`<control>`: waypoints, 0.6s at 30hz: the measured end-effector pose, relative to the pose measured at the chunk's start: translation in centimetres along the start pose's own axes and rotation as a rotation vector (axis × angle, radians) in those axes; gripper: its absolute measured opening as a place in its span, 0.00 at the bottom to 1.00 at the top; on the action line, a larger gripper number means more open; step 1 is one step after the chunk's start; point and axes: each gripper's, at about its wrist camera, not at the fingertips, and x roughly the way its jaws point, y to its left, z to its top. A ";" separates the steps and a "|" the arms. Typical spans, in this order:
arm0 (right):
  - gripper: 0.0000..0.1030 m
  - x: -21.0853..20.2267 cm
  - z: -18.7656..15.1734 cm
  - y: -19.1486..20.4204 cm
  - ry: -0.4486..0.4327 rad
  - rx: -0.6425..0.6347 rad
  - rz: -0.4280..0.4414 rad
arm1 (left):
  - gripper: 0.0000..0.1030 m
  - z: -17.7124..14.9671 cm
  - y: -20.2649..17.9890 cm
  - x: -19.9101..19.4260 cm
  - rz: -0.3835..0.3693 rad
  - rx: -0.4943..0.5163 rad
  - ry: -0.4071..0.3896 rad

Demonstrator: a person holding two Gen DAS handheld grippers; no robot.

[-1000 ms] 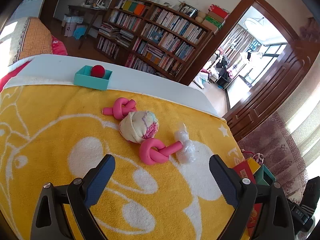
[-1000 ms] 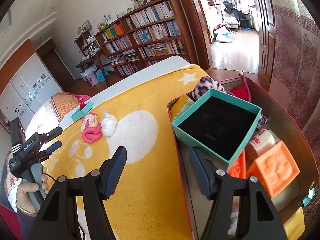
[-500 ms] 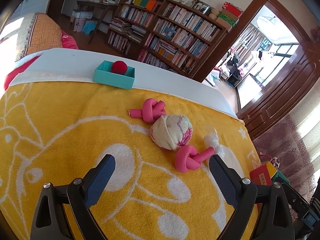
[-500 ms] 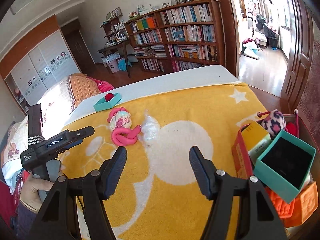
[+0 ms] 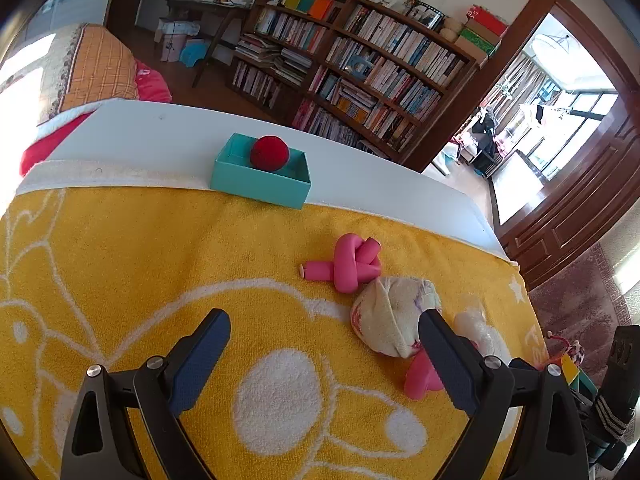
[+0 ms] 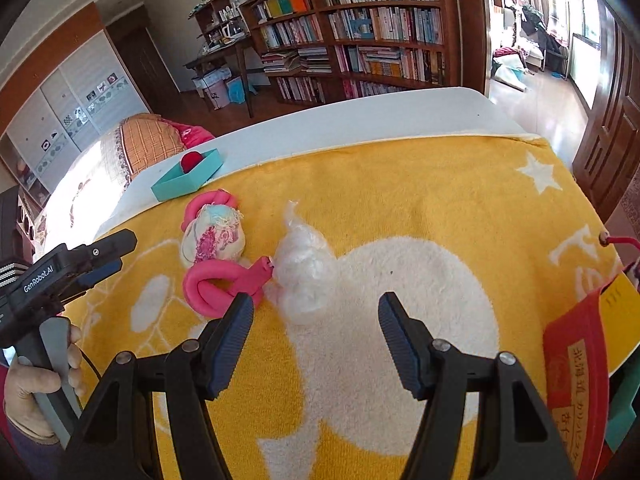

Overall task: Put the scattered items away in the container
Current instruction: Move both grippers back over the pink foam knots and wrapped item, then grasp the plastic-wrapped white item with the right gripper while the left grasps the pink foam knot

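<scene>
Both claws are released and grasp nothing: the right claw (image 6: 316, 334) hangs above a crumpled clear plastic bag (image 6: 306, 270) lying on the yellow towel (image 6: 420, 208) covering the counter. Touching the bag's left is a knotted pink foam tube (image 6: 220, 284), then a rolled cream-and-pink cloth ball (image 6: 214, 236). The left claw (image 5: 324, 356) hovers over bare towel beside the ball.

Printed in white on the black body of the left gripper (image 6: 116, 254): "GenRobot.AI". Right of that gripper, at the picture's edge, Chinese characters on a red box (image 6: 580, 364), too small to read.
</scene>
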 end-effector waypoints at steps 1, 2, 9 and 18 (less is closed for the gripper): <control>0.67 0.2 0.1 0.1 0.002 -0.005 -0.001 | 0.94 0.4 -0.1 0.4 0.001 0.004 0.001; 0.67 0.5 0.2 0.1 0.003 -0.009 -0.003 | 0.94 0.8 -0.2 0.8 0.002 0.009 0.001; 0.67 2.3 0.4 0.0 0.017 -0.016 0.005 | 0.94 3.1 -0.9 4.9 -0.001 0.017 0.042; 0.67 3.3 0.0 -0.4 0.026 -0.023 0.012 | 0.94 3.5 -1.7 8.6 -0.008 0.030 0.077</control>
